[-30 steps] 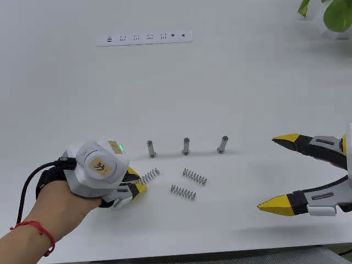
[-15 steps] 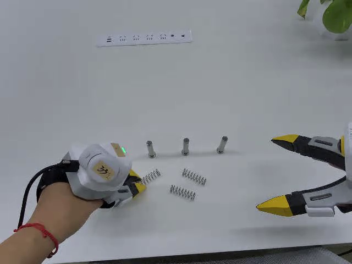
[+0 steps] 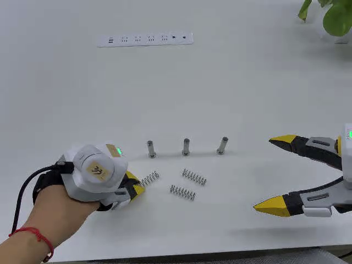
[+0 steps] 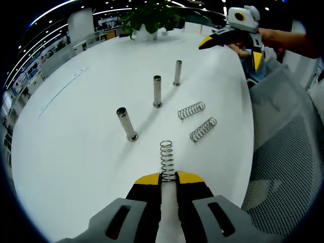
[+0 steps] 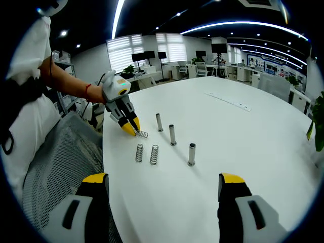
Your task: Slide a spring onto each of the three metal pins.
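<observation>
Three upright metal pins (image 3: 151,149) (image 3: 186,146) (image 3: 222,145) stand in a row on the white table. My left gripper (image 3: 135,188) is shut on one end of a spring (image 3: 149,178), which points toward the left pin. In the left gripper view the held spring (image 4: 166,159) sticks out ahead of the shut jaws (image 4: 168,177), short of the nearest pin (image 4: 126,124). Two loose springs (image 3: 194,177) (image 3: 182,192) lie in front of the middle pin. My right gripper (image 3: 272,173) hovers wide open at the right, holding nothing, well clear of the pins.
A white power strip (image 3: 146,39) lies at the far side of the table. A green plant (image 3: 330,14) sits at the back right corner. The table's near edge runs just below both grippers, with a mesh chair (image 4: 283,152) beyond it.
My left gripper has drawn back slightly toward the near left, keeping the spring in its jaws. The right gripper has hardly moved.
</observation>
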`<state>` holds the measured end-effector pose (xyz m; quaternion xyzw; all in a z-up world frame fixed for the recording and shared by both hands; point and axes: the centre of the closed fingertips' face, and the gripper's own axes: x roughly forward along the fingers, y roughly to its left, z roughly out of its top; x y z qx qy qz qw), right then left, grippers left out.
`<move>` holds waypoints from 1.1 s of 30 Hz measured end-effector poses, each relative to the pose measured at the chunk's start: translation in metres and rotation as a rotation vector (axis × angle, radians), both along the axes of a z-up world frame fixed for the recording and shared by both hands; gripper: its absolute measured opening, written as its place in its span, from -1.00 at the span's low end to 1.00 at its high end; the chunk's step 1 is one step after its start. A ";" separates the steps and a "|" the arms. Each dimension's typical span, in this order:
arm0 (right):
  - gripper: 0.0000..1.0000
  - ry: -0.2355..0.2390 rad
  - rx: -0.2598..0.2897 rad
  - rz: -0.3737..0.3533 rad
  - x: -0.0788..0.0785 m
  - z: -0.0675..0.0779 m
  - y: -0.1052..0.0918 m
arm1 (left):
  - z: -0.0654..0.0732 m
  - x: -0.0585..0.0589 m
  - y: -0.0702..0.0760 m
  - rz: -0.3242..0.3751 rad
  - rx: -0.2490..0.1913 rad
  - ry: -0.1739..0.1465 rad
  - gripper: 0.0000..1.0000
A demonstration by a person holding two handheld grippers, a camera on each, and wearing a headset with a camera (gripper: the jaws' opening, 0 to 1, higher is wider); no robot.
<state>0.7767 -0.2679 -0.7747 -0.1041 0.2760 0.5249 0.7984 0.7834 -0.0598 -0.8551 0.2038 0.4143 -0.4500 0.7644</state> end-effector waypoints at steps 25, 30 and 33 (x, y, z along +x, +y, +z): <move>0.46 -0.034 0.176 0.017 0.006 0.074 0.072 | 0.108 -0.003 -0.040 0.108 -0.375 -0.113 -0.79; 0.26 0.037 0.291 -0.035 0.015 0.085 0.088 | 0.129 -0.004 -0.055 0.111 -0.455 -0.137 -0.79; 0.14 0.084 0.356 -0.081 0.018 0.091 0.098 | 0.138 -0.004 -0.063 0.101 -0.489 -0.156 -0.79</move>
